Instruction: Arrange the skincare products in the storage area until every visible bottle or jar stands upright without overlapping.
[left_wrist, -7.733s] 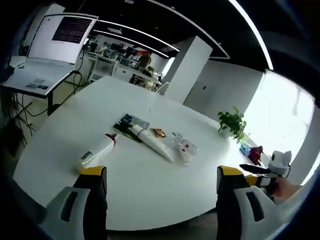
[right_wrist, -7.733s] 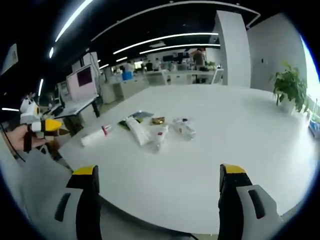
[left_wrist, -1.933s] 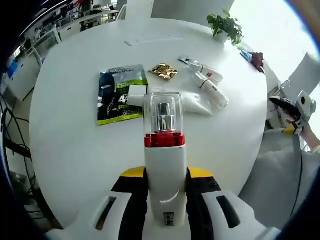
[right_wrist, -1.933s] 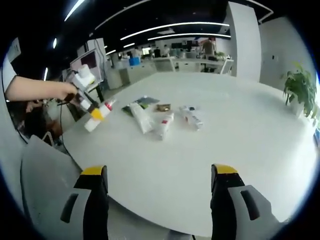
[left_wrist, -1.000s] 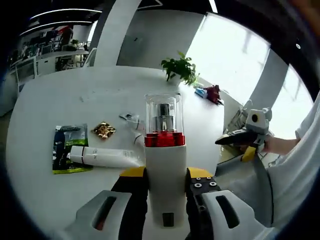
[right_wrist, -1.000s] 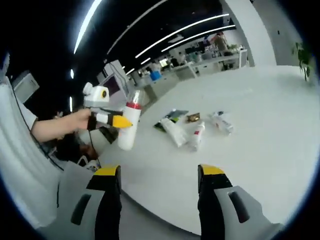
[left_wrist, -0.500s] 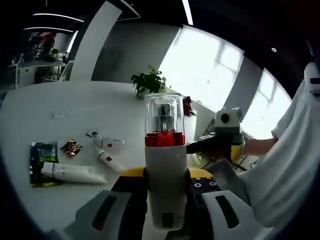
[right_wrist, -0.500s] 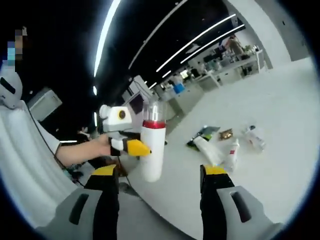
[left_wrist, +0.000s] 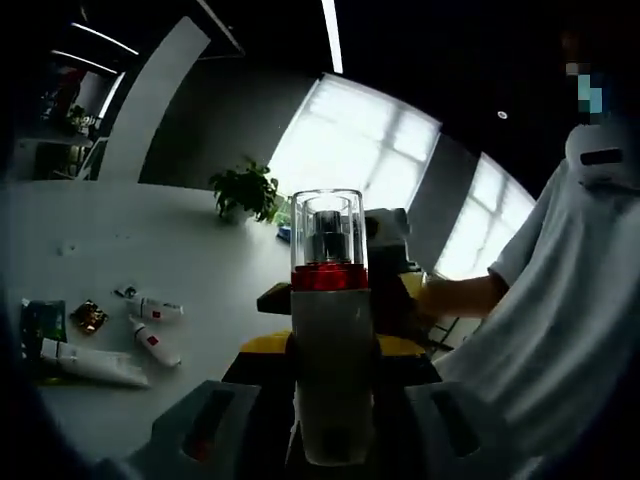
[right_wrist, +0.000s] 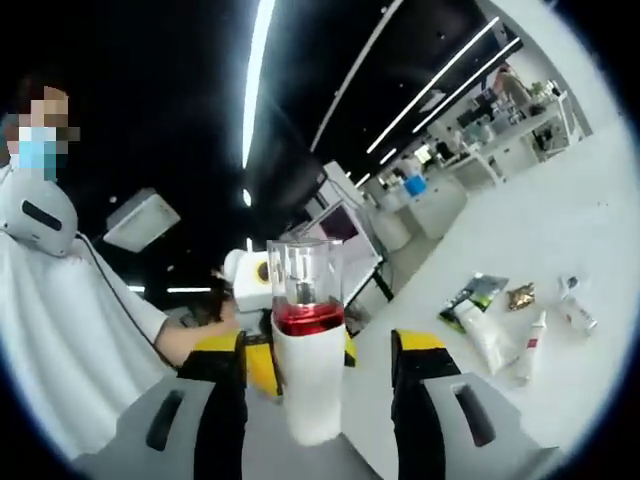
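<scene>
The left gripper (left_wrist: 330, 365) clamps a white bottle (left_wrist: 330, 350) upright, well above the table (left_wrist: 120, 240). The right gripper (right_wrist: 320, 375), jaws spread, brackets the bottle without visible contact. Tubes (left_wrist: 150, 335) lie flat on the table.

A large white table (left_wrist: 120, 230) spreads under a dark ceiling crossed by long strip lights (right_wrist: 258, 70), with a broad white column (left_wrist: 150, 95) rising beside a grey wall. Tall bright windows (left_wrist: 350, 140) stand behind a leafy potted plant (left_wrist: 243, 190) set at the table's far edge. In the right gripper view, rows of office desks (right_wrist: 500, 135) recede under more ceiling strips, and a monitor (right_wrist: 340, 225) sits on a stand near the table's edge.
</scene>
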